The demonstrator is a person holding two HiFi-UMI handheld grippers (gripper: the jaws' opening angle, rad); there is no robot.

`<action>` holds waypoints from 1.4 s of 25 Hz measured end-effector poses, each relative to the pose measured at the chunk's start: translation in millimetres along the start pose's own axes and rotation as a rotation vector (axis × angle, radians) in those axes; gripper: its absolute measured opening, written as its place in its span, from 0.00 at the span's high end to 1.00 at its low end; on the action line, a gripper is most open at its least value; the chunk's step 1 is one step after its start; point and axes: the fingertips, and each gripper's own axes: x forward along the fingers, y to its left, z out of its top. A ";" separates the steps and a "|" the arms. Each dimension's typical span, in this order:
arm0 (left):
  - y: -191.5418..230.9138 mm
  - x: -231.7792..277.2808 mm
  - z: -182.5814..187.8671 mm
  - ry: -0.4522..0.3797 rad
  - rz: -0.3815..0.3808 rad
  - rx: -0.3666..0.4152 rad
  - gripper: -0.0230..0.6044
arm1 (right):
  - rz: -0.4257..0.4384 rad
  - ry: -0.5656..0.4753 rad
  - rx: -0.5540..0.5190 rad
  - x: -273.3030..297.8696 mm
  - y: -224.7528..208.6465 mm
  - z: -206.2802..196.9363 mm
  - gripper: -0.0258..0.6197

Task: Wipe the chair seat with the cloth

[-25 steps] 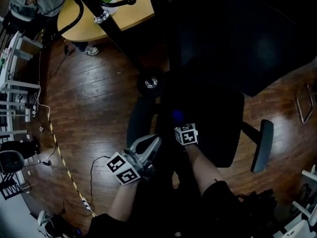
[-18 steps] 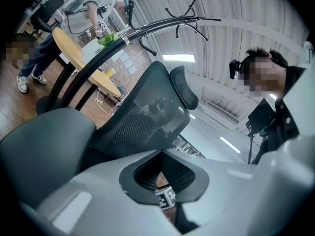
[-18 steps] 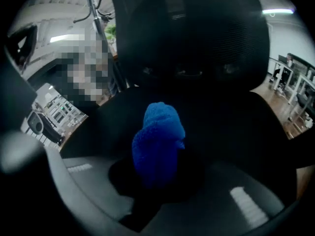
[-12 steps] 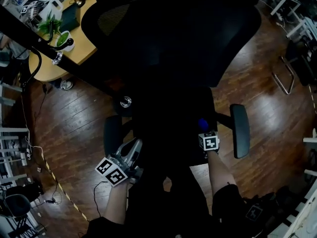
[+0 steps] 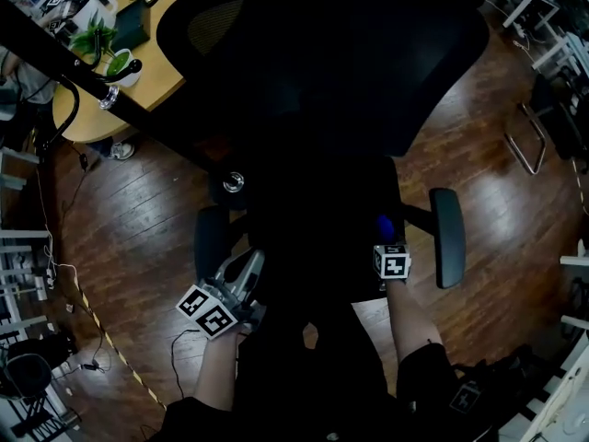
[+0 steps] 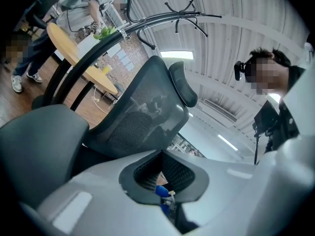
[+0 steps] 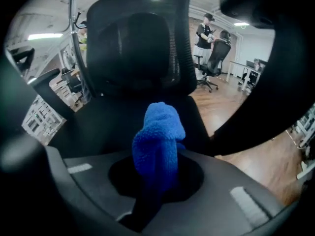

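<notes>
Two tongs show. R gripper (image 5: 387, 243) is squeezed tight on the fluffy blue cloth (image 7: 158, 140), w/ a fat tuft poking out past its tips. L gripper (image 5: 250, 267) has its jaws pressed together w/ nothing in them. It sits by the left edge of the black padded chair seat (image 5: 317, 215). Cloth is low over the right side of the seat, near the black armrest (image 5: 447, 238). Can't tell if it touches, too dark. Cloth looks soft, light & floppy, so it prob squashes flat when pushed. Best hold: the bunched middle, as now, tuft free to rub. Chair may spin if pushed hard.
</notes>
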 end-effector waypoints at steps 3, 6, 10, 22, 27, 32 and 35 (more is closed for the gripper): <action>3.4 -7.2 5.9 -0.026 0.010 -0.008 0.98 | 0.159 -0.012 -0.060 11.6 77.6 10.2 0.91; 3.2 -18.1 15.8 -0.060 0.029 -0.005 0.98 | 0.332 0.014 -0.113 23.6 171.6 12.9 0.91; 3.6 -36.7 24.1 -0.094 0.054 0.000 0.98 | 0.532 0.060 -0.170 27.4 290.5 10.8 0.91; 15.7 -59.1 19.4 -0.098 0.071 -0.013 0.98 | 0.657 0.105 -0.276 28.4 364.4 -27.3 0.91; 3.7 -34.9 5.0 -0.038 0.029 -0.006 0.98 | 0.475 0.097 -0.109 29.7 266.7 -38.7 0.91; -4.1 -6.5 -2.2 0.034 -0.023 0.009 0.98 | 0.239 0.096 0.116 8.2 122.0 -48.5 0.91; -6.2 6.6 -9.7 0.057 -0.043 0.010 0.98 | 0.117 0.081 0.171 -8.7 37.1 -66.0 0.91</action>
